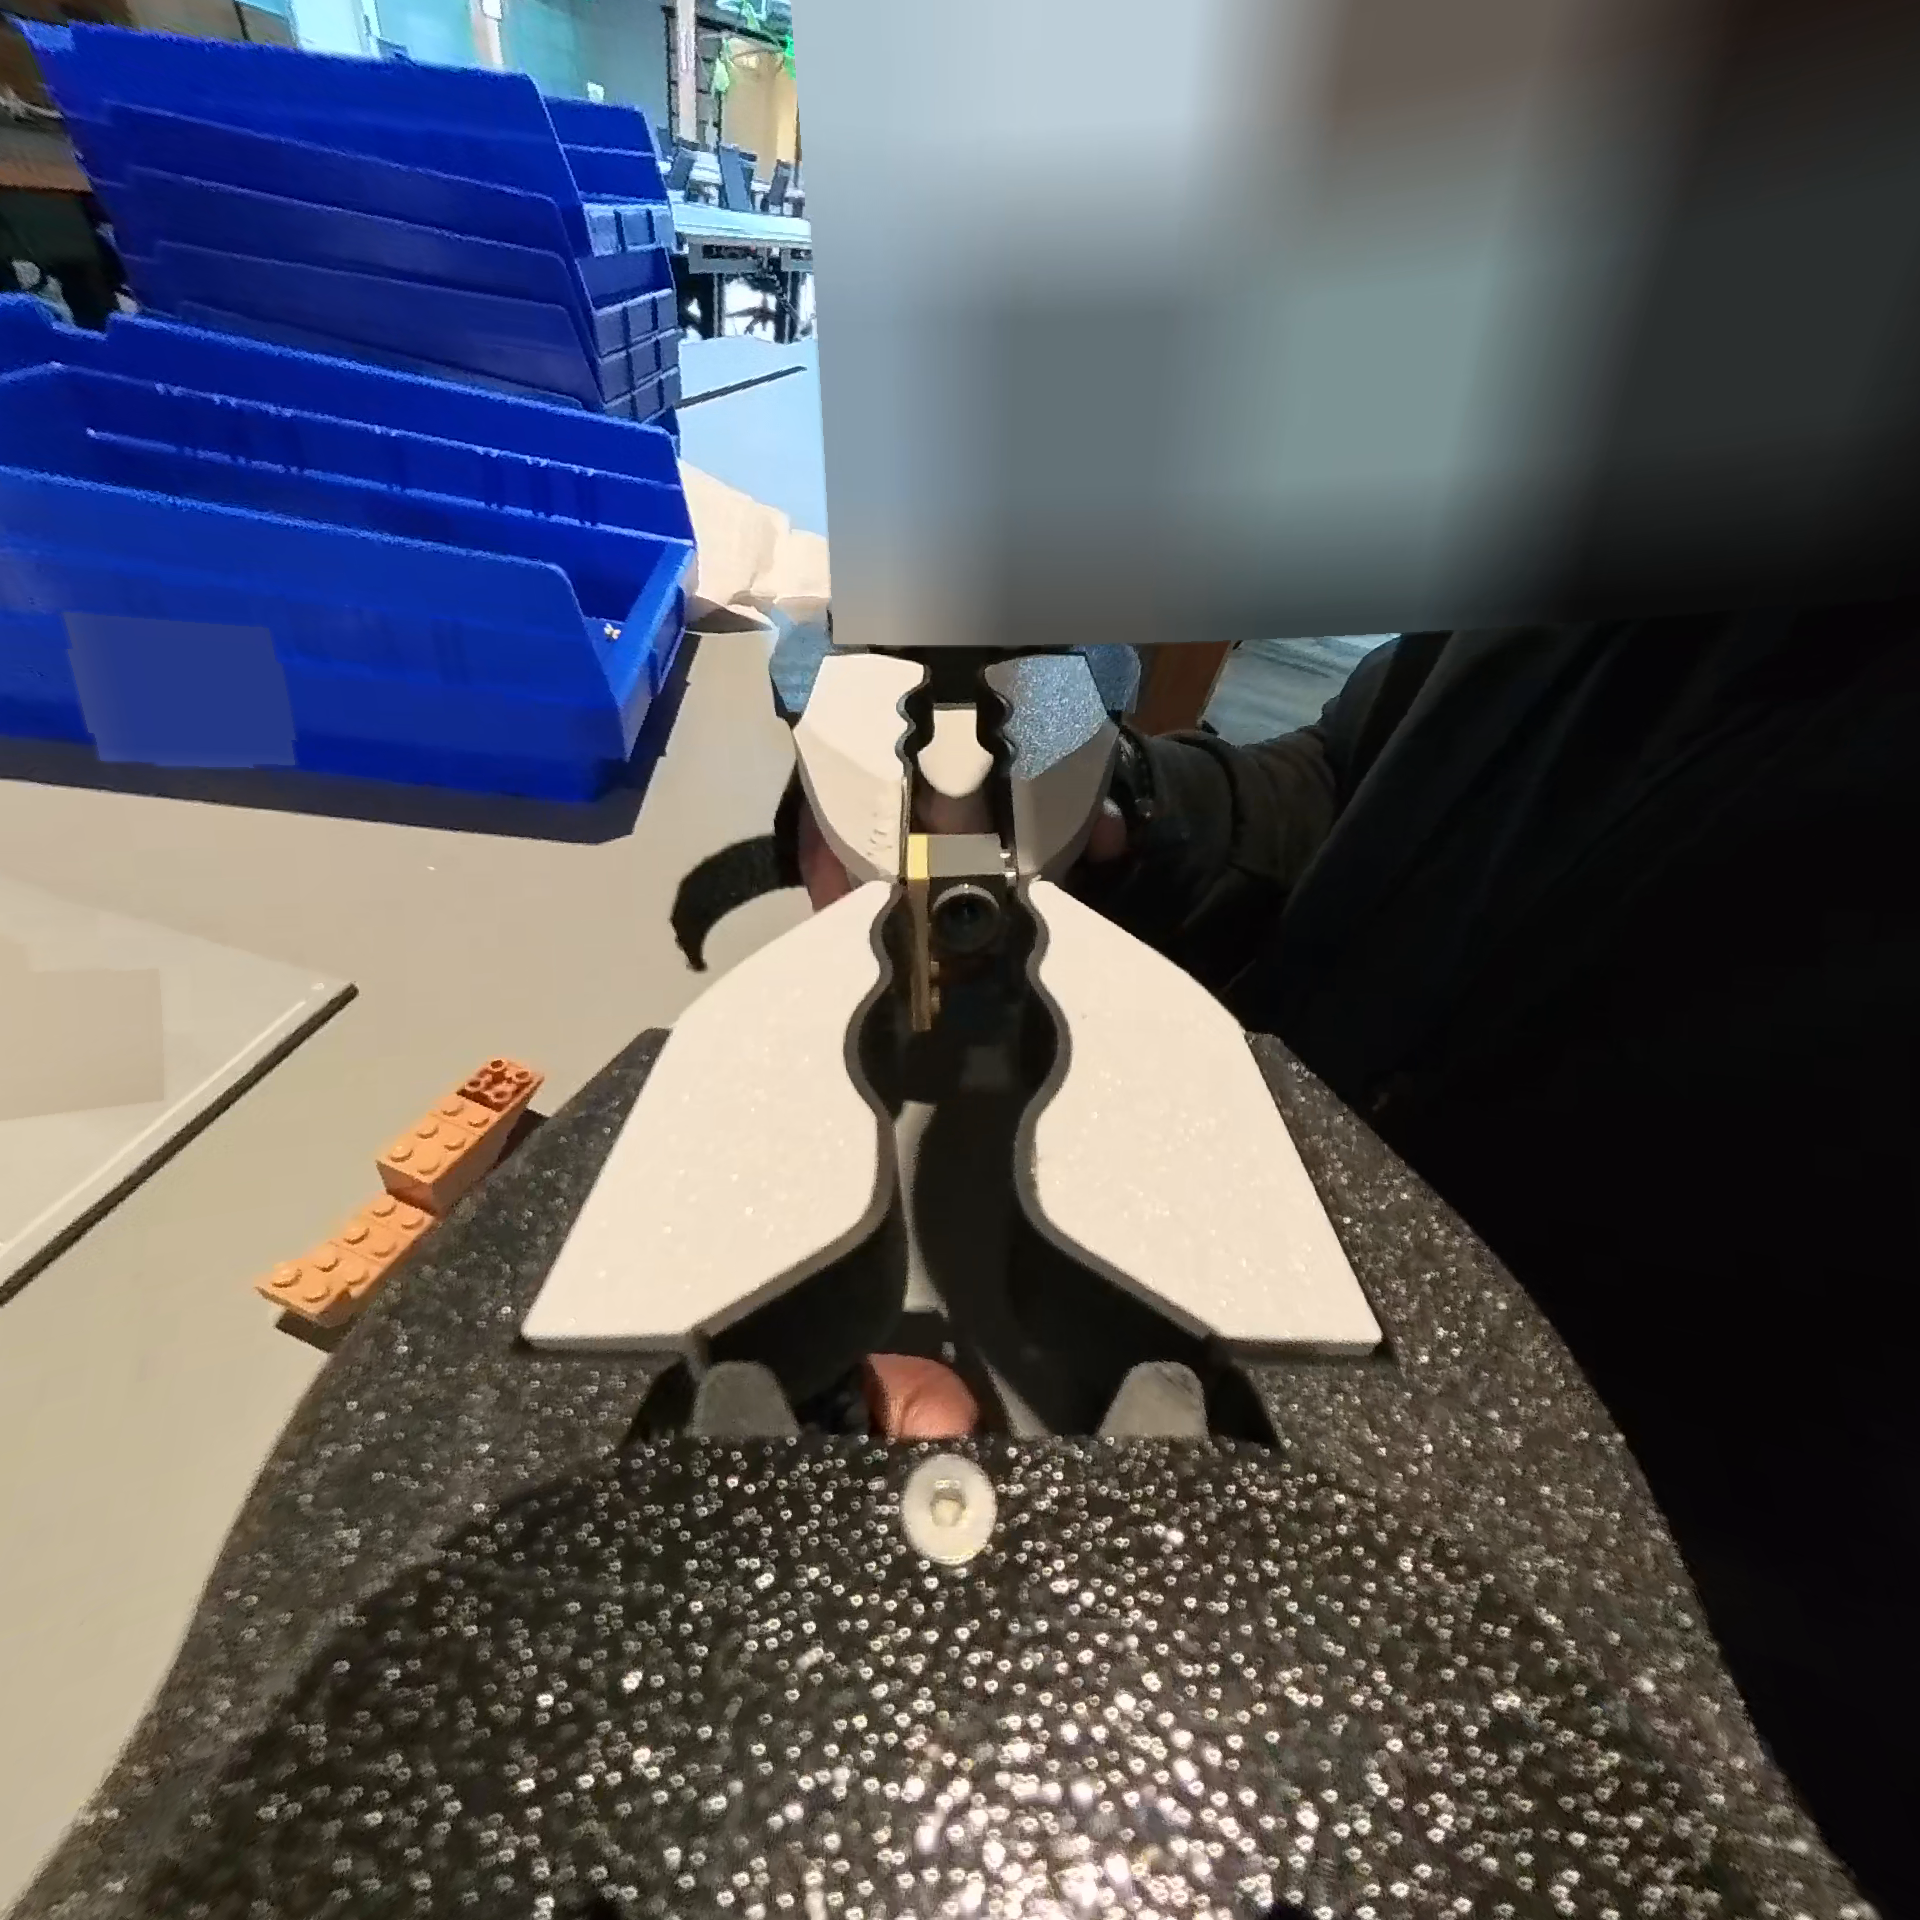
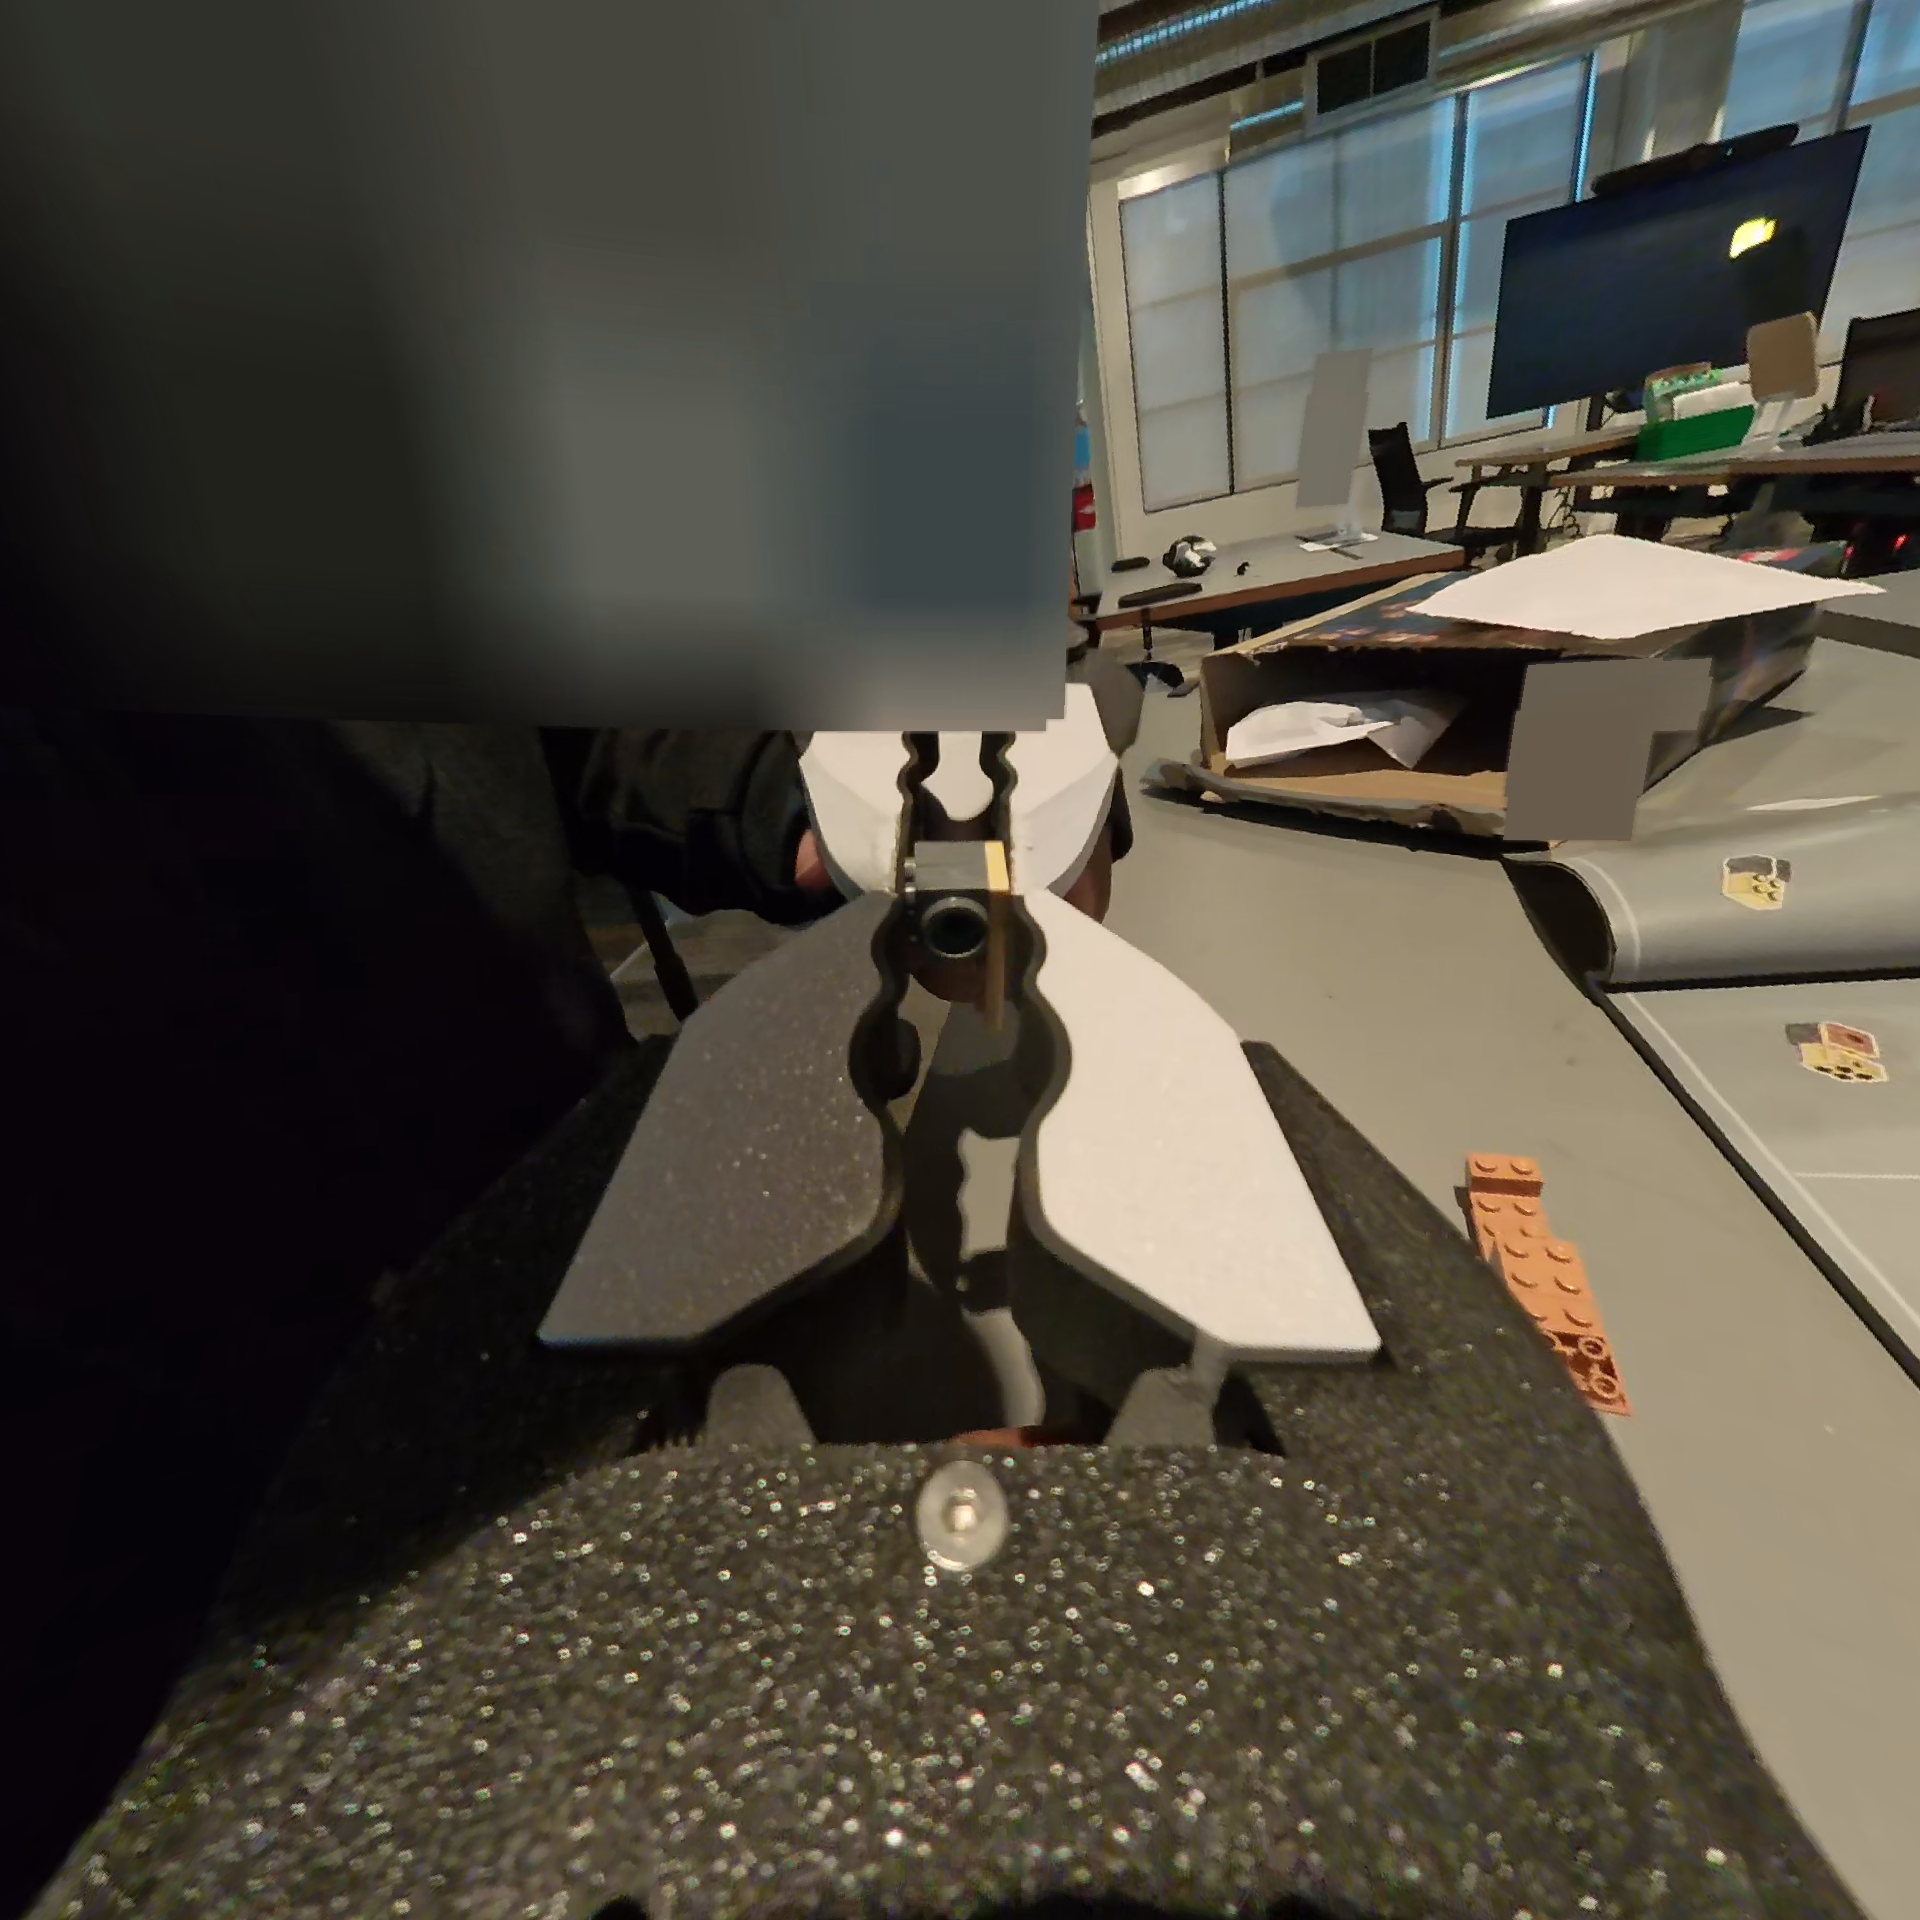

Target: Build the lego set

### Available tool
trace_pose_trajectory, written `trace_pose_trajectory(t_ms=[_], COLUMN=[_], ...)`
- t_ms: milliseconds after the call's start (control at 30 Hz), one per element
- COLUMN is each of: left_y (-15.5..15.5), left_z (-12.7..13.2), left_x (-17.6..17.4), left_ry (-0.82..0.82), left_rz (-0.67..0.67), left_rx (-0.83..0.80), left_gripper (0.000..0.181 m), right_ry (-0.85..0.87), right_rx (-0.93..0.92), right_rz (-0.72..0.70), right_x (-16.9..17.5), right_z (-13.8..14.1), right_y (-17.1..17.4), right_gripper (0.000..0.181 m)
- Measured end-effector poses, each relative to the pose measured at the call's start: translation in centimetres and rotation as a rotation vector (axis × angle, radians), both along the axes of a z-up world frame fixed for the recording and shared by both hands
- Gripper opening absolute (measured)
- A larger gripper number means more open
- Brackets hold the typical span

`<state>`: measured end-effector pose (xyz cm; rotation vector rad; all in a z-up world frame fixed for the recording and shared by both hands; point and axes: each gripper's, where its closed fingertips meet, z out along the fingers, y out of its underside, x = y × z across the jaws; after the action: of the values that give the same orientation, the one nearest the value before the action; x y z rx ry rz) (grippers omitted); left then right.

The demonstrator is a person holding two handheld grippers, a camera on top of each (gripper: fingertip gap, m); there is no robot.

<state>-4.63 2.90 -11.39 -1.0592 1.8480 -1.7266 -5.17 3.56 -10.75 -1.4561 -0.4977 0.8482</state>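
Note:
My two grippers face each other tip to tip above the table edge, held by a person in dark sleeves. Between them is a small lego piece: a dark grey brick with a round hole (image 1: 968, 902) and a thin tan plate (image 1: 918, 935) on its side. My left gripper (image 1: 961, 920) is shut around it, and my right gripper (image 1: 956, 821) grips it from the far side. In the right wrist view the right gripper (image 2: 961, 925) is shut on the grey brick (image 2: 951, 920) and tan plate (image 2: 995, 935), with the left gripper (image 2: 954, 821) opposite. An orange lego build (image 1: 405, 1195) lies on the table, and it also shows in the right wrist view (image 2: 1548, 1278).
Stacked blue bins (image 1: 312, 520) stand at the left back. A grey sheet (image 1: 125, 1091) lies left of the orange build. An open cardboard box (image 2: 1455, 717) with paper, and a grey mat with printed brick pictures (image 2: 1766, 1101), lie to the right. Desks and a monitor (image 2: 1662, 270) are far behind. Less than 4 cm separates the two grippers' tips.

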Motion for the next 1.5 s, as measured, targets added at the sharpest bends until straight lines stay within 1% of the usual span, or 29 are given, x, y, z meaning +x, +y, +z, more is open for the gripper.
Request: trace_pose_trajectory(t_ms=[533,800,933,967,1000,1067,1133,1200,1333,1500], left_y=[0.1,0.2,1.5,1.8,2.0,2.6,3.1,3.5,3.4,2.5], left_z=[-0.1,-0.4,-1.0,-1.1,-1.0,-0.6,-0.4,-0.4,-0.6,-0.8], left_x=[0.1,0.2,1.2,1.4,1.4,1.4,1.3,1.2,1.0,0.8], left_ry=[0.013,0.043,0.132,0.150,0.165,0.203,0.241,0.278,0.324,0.391], left_rz=[0.003,0.007,0.107,0.125,0.133,0.138,0.135,0.135,0.126,0.101], left_rx=[0.011,-0.023,-0.146,-0.187,-0.252,-0.422,-0.583,-0.693,-0.778,-0.812], left_gripper=[0.018,0.018,0.018,0.018,0.018,0.018,0.018,0.018,0.018,0.018], right_ry=[-0.014,-0.030,-0.045,-0.038,-0.032,-0.068,-0.135,-0.192,-0.255,-0.383], right_rx=[-0.002,-0.026,-0.055,-0.051,-0.051,-0.042,-0.026,-0.026,0.004,0.070], right_rz=[0.008,-0.003,-0.114,-0.131,-0.142,-0.170,-0.181,-0.188,-0.194,-0.216], right_x=[0.1,0.3,1.7,2.0,2.3,2.8,2.8,2.5,1.6,1.0], right_z=[-0.2,-0.6,-1.0,-0.9,-0.7,-0.8,-1.0,-1.4,-1.5,-1.7], right_y=[0.0,0.2,1.5,1.6,1.7,1.8,1.9,2.2,2.7,3.0], right_gripper=[0.016,0.017,0.019,0.027,0.032,0.036,0.036,0.038,0.036,0.028])
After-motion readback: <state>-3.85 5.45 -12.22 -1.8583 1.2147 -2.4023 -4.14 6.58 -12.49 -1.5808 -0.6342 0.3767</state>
